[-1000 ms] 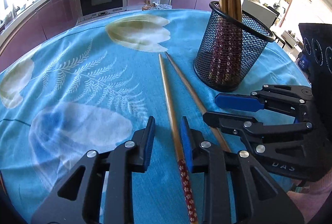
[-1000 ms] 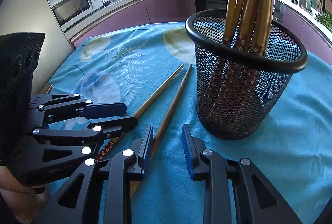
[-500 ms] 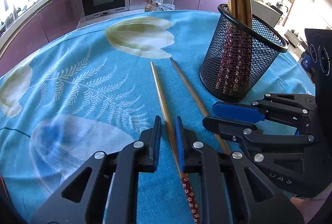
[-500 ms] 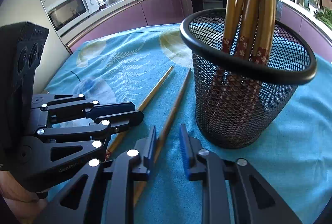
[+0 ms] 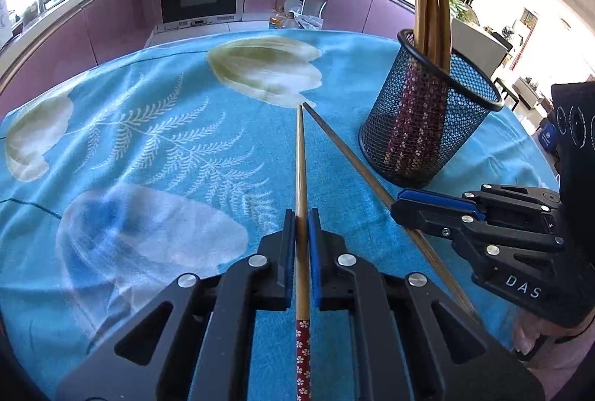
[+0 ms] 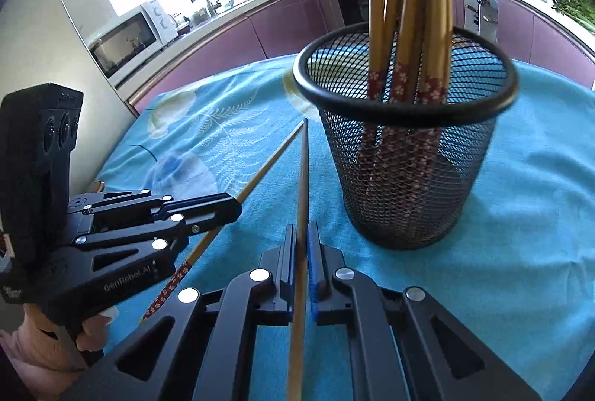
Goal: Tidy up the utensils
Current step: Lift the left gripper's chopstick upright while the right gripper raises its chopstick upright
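The left gripper (image 5: 301, 237) is pinching the bamboo chopstick with the red flowered end (image 5: 302, 178), its blue pads tight against the shaft. Just beside it, the right gripper (image 6: 302, 245) is clamping the second plain-looking bamboo chopstick (image 6: 304, 178) the same way. Both sticks are lying on the blue floral tablecloth (image 5: 148, 148), tips nearly meeting toward the cloth's middle. Past them, nearer the far right edge, the black wire-mesh cup (image 6: 409, 178) is standing upright, already holding several matching chopsticks (image 6: 405, 10). To do this well, each stick probably needs lifting level first, then tipping upright with the flowered end down, and entering the cup one at a time so the grippers are not colliding.
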Motion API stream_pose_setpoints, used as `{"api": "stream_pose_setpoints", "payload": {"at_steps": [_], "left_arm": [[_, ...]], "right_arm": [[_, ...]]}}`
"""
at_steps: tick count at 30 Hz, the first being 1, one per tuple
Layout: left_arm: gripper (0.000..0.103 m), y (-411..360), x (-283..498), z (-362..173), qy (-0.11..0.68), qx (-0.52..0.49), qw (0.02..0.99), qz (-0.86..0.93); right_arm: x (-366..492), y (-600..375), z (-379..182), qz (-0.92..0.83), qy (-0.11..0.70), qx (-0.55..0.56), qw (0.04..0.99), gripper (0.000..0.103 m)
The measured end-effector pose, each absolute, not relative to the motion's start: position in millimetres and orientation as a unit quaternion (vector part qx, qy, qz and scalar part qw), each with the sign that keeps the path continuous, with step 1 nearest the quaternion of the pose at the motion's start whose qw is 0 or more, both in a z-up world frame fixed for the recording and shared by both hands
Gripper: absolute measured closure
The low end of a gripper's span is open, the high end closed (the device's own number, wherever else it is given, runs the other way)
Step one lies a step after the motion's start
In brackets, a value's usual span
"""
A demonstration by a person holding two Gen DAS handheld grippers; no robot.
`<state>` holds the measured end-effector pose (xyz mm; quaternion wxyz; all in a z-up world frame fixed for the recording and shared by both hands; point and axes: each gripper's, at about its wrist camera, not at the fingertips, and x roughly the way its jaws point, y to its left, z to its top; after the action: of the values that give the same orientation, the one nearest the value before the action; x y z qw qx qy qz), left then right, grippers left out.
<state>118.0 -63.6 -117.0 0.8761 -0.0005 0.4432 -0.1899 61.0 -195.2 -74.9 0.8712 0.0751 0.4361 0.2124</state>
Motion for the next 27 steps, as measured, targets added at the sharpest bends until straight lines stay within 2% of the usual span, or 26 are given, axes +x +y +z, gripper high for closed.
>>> {"api": "stream_pose_setpoints", "payload": {"at_steps": [22, 27], "left_arm": [[0.095, -47.2, 73.8, -56.0, 0.381, -0.031, 0.899, -0.214], [0.095, -47.2, 68.0, -49.1, 0.372, -0.034, 0.901, -0.222]], "right_arm": [[24.0, -216.3, -22.9, 0.266, 0.356, 0.098, 0.891, 0.098], [21.0, -217.3, -17.4, 0.268, 0.344, 0.099, 0.894, 0.101]]}}
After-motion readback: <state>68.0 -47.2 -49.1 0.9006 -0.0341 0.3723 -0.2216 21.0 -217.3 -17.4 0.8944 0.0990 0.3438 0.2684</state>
